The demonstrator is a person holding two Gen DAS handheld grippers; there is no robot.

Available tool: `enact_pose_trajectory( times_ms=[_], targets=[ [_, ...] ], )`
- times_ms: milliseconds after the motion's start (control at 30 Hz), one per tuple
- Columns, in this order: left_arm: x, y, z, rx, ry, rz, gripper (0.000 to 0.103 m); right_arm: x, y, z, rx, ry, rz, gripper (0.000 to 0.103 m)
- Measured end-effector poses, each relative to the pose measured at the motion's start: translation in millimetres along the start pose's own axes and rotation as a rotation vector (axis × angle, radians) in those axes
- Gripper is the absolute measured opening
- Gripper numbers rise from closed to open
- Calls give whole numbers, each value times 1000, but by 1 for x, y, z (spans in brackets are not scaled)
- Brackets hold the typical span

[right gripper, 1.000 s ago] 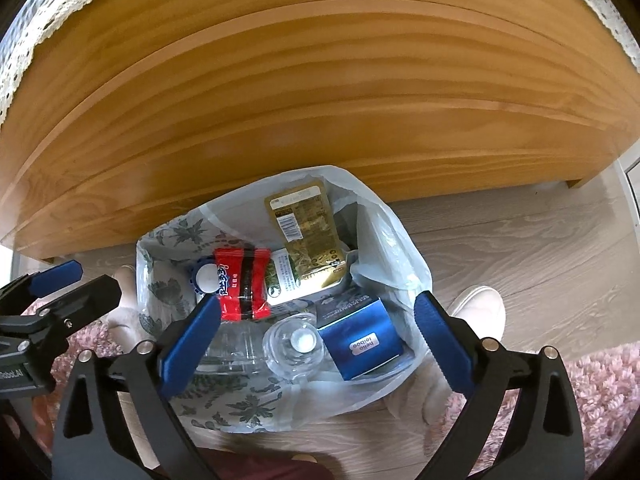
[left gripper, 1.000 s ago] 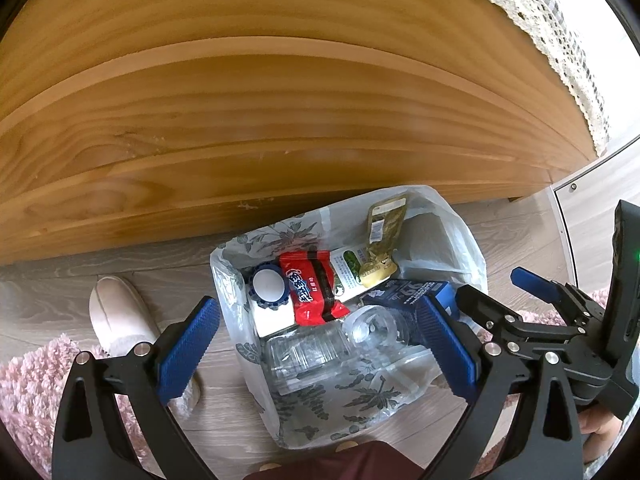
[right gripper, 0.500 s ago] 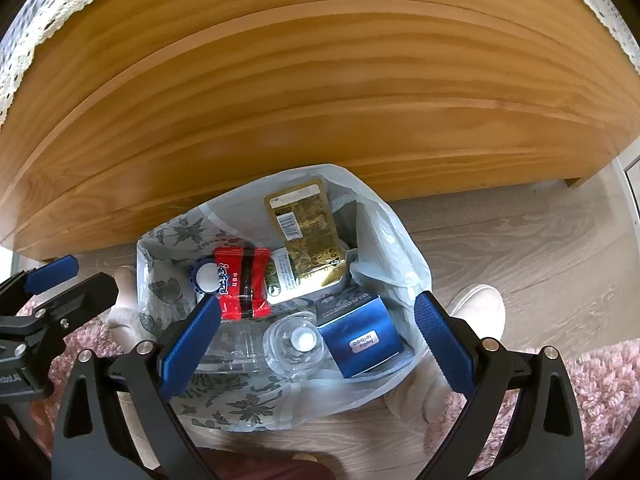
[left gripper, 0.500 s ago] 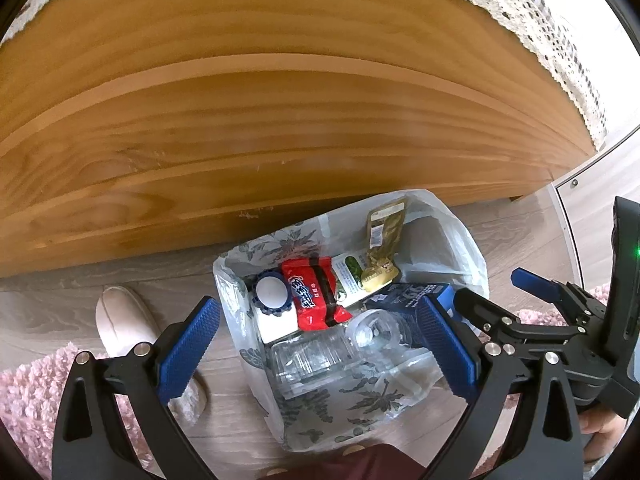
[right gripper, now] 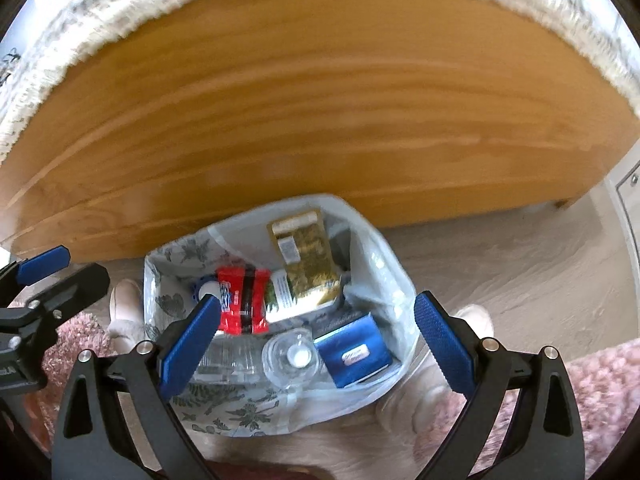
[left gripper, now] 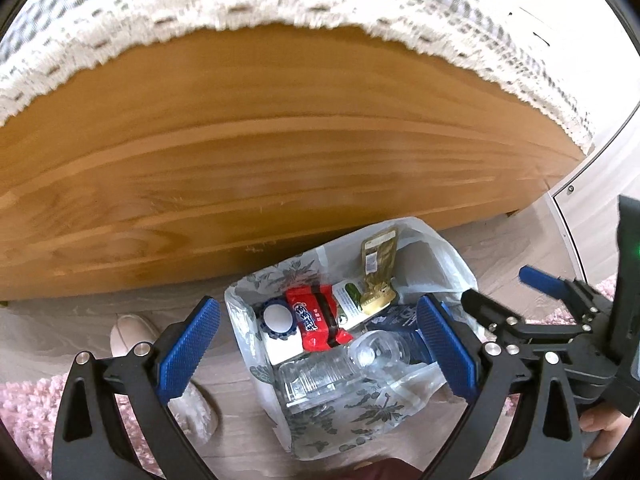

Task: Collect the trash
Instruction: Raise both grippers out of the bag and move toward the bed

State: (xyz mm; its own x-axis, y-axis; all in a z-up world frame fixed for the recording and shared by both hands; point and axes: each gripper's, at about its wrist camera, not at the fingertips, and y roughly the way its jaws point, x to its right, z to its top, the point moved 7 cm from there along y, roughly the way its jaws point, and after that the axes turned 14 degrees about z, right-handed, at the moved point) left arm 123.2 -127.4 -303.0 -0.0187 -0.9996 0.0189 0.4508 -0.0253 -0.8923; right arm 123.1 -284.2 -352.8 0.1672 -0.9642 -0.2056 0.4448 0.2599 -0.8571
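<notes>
Trash bag [left gripper: 360, 412] stands open on the wood floor [right gripper: 520, 264], just in front of the wooden bed frame [left gripper: 260, 160]. Inside: red wrapper [right gripper: 244, 300], gold pouch [right gripper: 306, 264], clear bottle [right gripper: 288, 358], blue box [right gripper: 354, 354]. Left gripper [left gripper: 316, 348] and right gripper [right gripper: 316, 344] both point down over the bag mouth, jaws spread wide, holding nothing. Right gripper sits beside the left. Slippers [left gripper: 132, 336] on either side; pink rug [right gripper: 600, 392] nearest the cameras
</notes>
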Motion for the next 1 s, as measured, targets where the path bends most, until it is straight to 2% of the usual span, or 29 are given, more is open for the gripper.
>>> enact_pose_trajectory(
  times_ms=[300,533,1000],
  targets=[
    [3,-46,6,132,46,-4,95,-15,-47,18,180,-100,-8,93],
    [3,-85,17,233,45,-24,95,-25,-87,32,312,-154,-5,93],
    [9,-140,49,344,51,-93,96,-29,-146,68,515,-185,-5,95]
  ],
)
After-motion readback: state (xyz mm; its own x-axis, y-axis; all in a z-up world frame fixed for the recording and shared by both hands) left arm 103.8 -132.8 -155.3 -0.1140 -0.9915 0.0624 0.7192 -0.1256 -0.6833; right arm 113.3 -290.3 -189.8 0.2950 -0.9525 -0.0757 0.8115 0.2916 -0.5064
